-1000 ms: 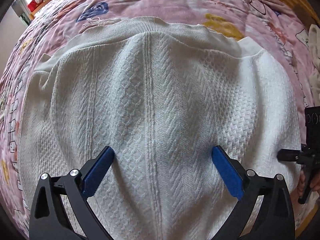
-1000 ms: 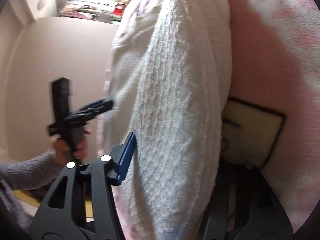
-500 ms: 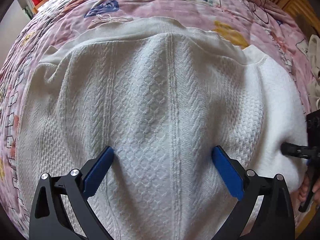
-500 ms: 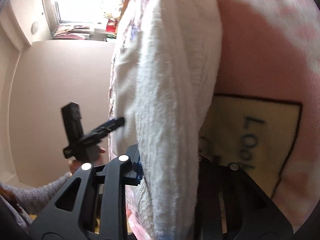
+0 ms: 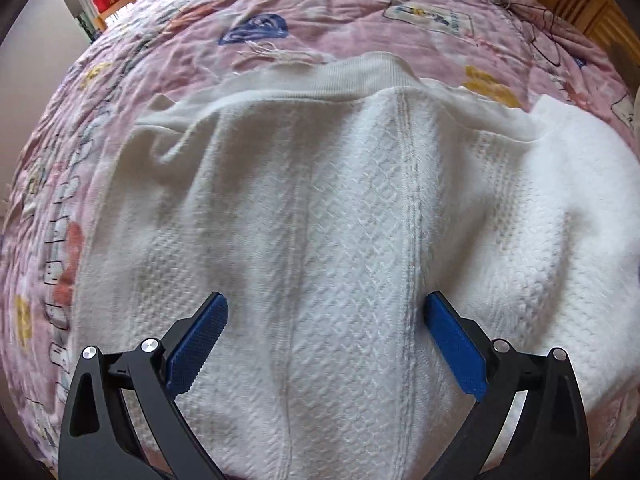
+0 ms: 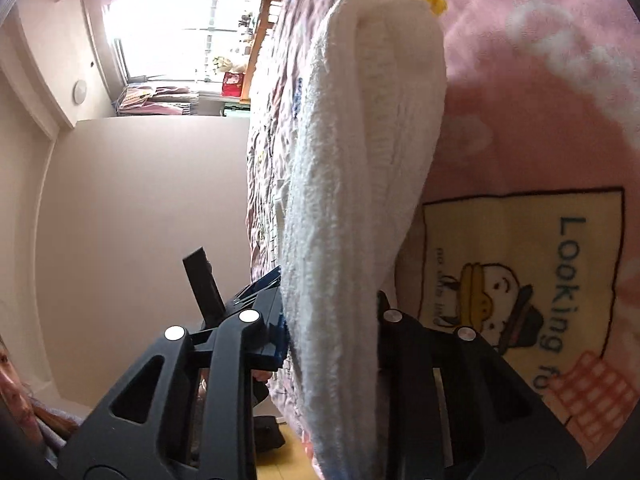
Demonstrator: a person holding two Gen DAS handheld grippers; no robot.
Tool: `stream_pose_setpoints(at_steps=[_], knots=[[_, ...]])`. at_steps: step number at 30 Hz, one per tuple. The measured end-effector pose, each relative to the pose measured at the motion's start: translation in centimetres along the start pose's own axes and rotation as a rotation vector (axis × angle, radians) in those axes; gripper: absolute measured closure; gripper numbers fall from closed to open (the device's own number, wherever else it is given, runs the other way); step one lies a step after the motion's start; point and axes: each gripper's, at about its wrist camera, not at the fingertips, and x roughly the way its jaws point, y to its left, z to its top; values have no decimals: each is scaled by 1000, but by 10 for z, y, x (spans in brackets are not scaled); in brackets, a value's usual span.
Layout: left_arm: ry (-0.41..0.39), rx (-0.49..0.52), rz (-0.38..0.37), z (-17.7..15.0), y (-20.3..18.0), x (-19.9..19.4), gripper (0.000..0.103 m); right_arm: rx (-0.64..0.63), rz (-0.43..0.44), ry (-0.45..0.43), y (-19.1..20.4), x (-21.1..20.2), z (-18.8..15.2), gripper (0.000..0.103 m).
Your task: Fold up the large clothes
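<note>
A white knit sweater lies spread on a pink bedspread, ribbed hem toward the far side. My left gripper hovers over its middle, pointing steeply down, open, with nothing between the blue pads. In the right wrist view the sweater's side edge hangs as a thick fold. My right gripper is shut on that fold and holds it lifted off the bed. Its right pad is hidden behind the cloth.
A wooden bed frame and a thin dark cable lie at the far right. A cartoon patch marks the bedspread under the lifted edge. A beige wall and a bright window stand beyond the bed.
My right gripper closed on the sweater's side edge and rose, lifting it off the bedspread. The left gripper stayed open and pulled up and back, so more bedspread shows beyond the hem.
</note>
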Motion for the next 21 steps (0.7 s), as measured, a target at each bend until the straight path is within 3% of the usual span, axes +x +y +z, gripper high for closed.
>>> stream_pose_setpoints(at_steps=[2,6,10,12,15,18,21], knots=[[-18,-20,8,4,-1,-9,8,-13,15,0,1,-6,0,80],[-67,-101,-68,16,1,-27,8,4,6,-25,14,-2,-2,80],[52,-138,-11,19,3,21,7,0,-54,-42,25,4,-4,80],[107,-177,-68,15,8,49,7,-23,-93,-49,43,14,-5,80],[86,-219,-133,12,16,64,6,-102,-174,-38,76,37,-8,79],[92,-218,-184,16,24,59,7,-170,-229,-35,111,66,-14,79],[46,-254,-250,17,52,36,9,-259,-293,-38,147,88,-23,79]])
